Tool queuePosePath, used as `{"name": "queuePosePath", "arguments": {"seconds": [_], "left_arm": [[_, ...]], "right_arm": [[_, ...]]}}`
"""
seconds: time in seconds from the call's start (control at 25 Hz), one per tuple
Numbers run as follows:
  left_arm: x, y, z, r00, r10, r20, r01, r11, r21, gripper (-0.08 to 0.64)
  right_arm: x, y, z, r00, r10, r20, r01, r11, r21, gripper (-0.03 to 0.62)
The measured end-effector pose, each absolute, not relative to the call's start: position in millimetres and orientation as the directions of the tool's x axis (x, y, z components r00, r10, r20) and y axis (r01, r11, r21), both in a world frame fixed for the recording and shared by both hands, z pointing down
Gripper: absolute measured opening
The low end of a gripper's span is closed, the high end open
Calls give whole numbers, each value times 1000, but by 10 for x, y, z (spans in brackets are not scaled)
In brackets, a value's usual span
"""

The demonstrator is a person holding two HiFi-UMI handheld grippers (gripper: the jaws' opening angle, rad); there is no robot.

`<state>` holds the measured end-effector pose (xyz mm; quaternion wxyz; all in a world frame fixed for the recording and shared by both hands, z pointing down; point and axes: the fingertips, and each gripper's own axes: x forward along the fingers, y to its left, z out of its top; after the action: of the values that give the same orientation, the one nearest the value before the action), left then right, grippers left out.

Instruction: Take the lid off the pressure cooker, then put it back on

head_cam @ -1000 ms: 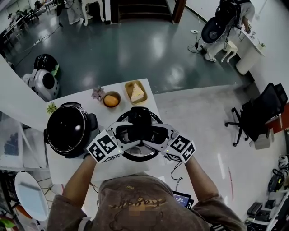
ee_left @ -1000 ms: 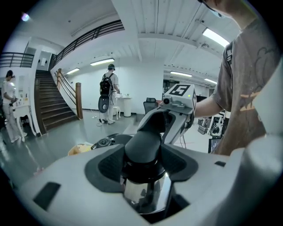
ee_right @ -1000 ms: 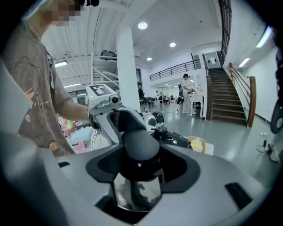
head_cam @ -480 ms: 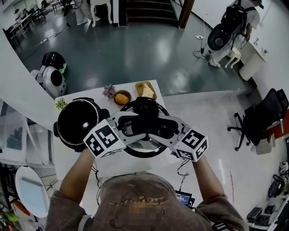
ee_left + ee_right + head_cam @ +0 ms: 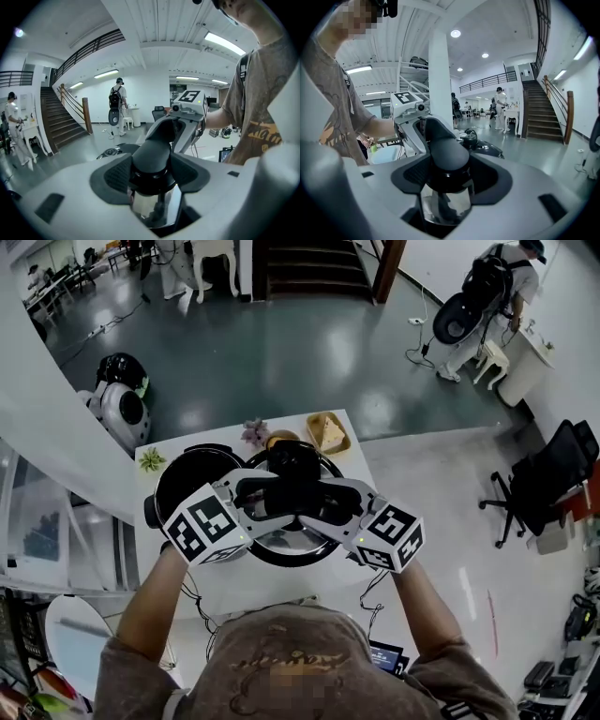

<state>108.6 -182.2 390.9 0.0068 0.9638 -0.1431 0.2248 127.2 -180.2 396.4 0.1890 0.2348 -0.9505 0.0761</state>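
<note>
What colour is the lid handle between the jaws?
The lid handle is black, best seen in the left gripper view.

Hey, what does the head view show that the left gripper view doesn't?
Only the head view: the open cooker pot on the white table, just left of the held lid, and a small tray behind them.
Only the left gripper view: ceiling lights, and the left gripper up close, shut on the lid handle.
Both: the right gripper clamped on the handle's other end, the staircase and a person with a backpack.
</note>
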Motion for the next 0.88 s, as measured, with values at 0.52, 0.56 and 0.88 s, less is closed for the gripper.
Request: {"name": "queuePosePath", "arguments": {"seconds": [0.52, 0.56, 0.88], "left_arm": [[195, -1883, 3890, 872, -218, 439, -209, -976, -69, 264], [140, -1891, 3904, 874, -209, 439, -199, -977, -70, 264], [-277, -1929, 3955, 888, -119, 444, -106, -993, -53, 264]], "right_arm": [[374, -1849, 3946, -779, -482, 402, -541, 840, -42, 259], [319, -1855, 3960, -774, -490, 402, -551, 834, -43, 259], [-93, -1880, 4023, -731, -559, 392, -630, 774, -71, 261]]}}
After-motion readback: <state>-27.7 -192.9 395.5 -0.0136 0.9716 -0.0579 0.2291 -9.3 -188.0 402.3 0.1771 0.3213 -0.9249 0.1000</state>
